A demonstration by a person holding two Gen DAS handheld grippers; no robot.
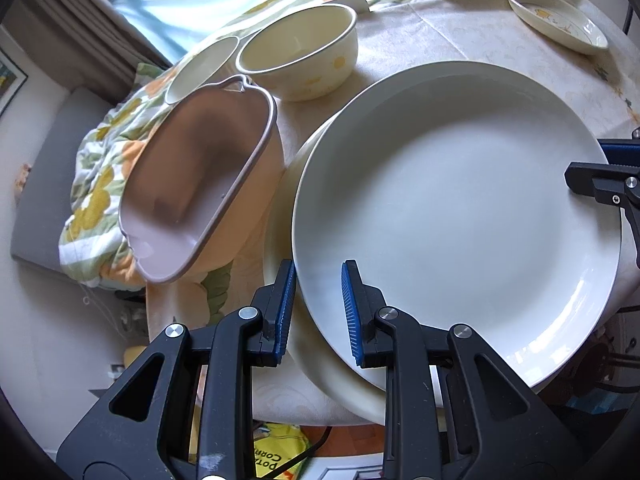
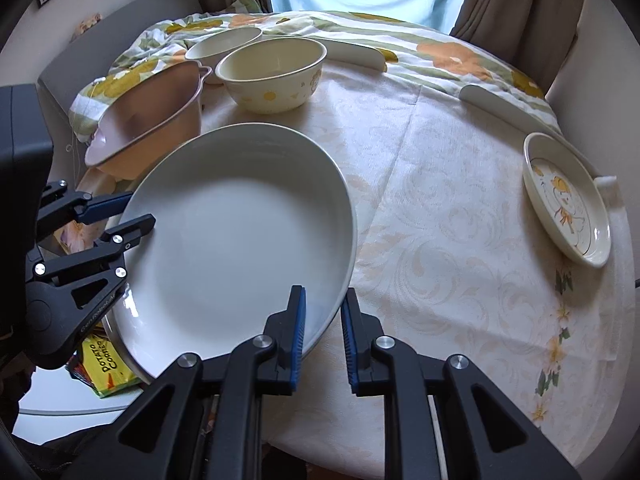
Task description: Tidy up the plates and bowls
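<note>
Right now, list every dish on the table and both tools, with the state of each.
Large white round plate: upright, gripped at two rim points, above a second plate.
Lower white plate: flat beneath it.
Pink handled bowl: upright, empty.
Cream flower-print bowl: upright, empty.
Plain cream bowl: upright, behind it.
Small duck-print plate: empty, apart at table edge.
Left tool: shut on plate rim.
Right tool: shut on plate rim.

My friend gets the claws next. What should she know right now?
Left claw: shut on the big plate's rim.
Right claw: shut on the same plate's opposite rim.
The big plate sits over another plate at the table's near edge.
Beyond it: pink dish, tilted, yellow bowl, a smaller bowl behind.
Small plate: alone on the far side.
Done: both big plates together.
Left: stack the bowls, fetch the small plate.
</note>
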